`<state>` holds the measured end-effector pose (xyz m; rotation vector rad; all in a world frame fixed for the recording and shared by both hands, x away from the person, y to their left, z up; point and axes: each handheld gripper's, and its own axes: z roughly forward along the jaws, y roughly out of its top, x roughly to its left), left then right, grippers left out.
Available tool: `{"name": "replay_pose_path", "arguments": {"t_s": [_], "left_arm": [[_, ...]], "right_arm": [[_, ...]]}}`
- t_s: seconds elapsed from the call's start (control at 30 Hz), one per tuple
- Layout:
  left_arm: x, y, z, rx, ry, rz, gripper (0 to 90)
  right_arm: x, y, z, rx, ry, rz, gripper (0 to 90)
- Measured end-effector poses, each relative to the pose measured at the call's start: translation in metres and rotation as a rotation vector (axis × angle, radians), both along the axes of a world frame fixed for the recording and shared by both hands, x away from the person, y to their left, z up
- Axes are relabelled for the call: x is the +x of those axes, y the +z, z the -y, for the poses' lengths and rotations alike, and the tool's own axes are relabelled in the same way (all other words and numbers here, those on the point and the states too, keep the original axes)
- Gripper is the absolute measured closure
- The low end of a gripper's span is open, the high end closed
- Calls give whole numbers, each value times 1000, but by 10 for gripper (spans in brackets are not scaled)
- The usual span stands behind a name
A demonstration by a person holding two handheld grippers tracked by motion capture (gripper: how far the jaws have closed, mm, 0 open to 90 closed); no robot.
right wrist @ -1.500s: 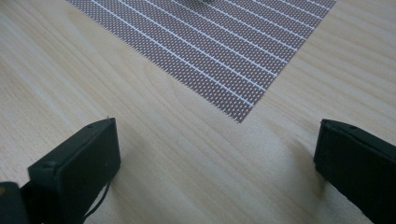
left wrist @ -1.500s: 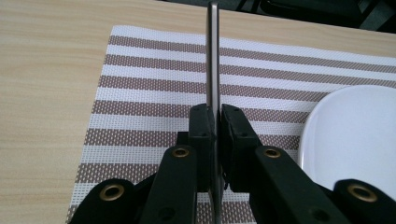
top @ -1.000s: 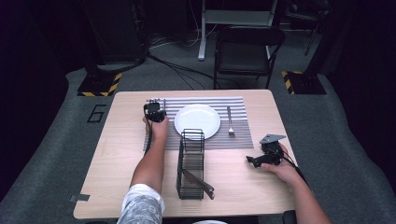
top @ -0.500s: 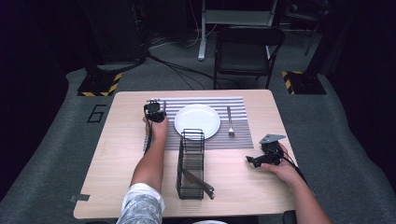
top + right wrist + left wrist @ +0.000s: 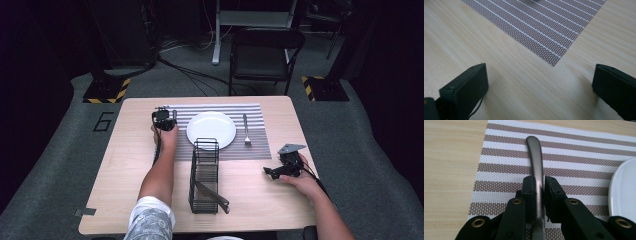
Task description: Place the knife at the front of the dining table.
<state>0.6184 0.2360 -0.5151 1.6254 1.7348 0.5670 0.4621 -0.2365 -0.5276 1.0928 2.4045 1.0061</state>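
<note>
Left claw [image 5: 539, 191]: jaws just easing apart around the spoon [image 5: 535, 162] handle, laid on the mat [image 5: 579, 152], left of plate [image 5: 624, 187].
Right claw [image 5: 539, 87]: wide, empty, parked at lower right over table [image 5: 454, 37].

The right gripper [image 5: 539, 85], jaws wide apart, hovers over bare table [image 5: 474, 37] beside the striped placemat's [image 5: 544, 27] corner.

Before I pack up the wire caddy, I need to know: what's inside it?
Inside the wire caddy lies a knife, its handle poking out the near end. The mesh hides whether anything else is there.
</note>
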Motion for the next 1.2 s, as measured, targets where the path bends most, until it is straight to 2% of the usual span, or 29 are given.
{"name": "replay_pose_path", "arguments": {"t_s": [0.1, 0.23, 0.3, 0.37, 0.5, 0.73, 0.8, 0.83, 1.0, 1.2], "left_arm": [[0, 1, 1, 10, -7, 4, 789], [0, 1, -1, 2, -10, 10, 755], [0, 1, -2, -12, -7, 8, 732], [0, 2, -5, -4, -27, 5, 703], [-2, 3, -7, -3, -24, 13, 625], [-8, 21, -17, -3, -32, 62, 555], [-10, 28, -23, -10, -29, 80, 543], [-12, 30, -25, -28, -14, 90, 543], [-20, 41, -37, -24, -22, 89, 535], [-38, 46, -44, -20, -61, 96, 522]], "right_arm": [[-1, 0, 0, 1, 1, 1, 1], [-1, 0, 0, 1, 1, -1, 1], [-1, 0, 0, 0, 2, 0, 1], [-1, 0, 0, 1, 0, -2, 1], [-1, 0, 0, 1, 1, -1, 1], [-1, 0, 0, 0, 2, 0, 1], [-1, 0, 0, 0, 1, 0, 1], [-1, 0, 0, 0, 2, 0, 1], [-1, 0, 0, 2, 0, -2, 1], [-1, 0, 0, 1, 0, -1, 1]]}}
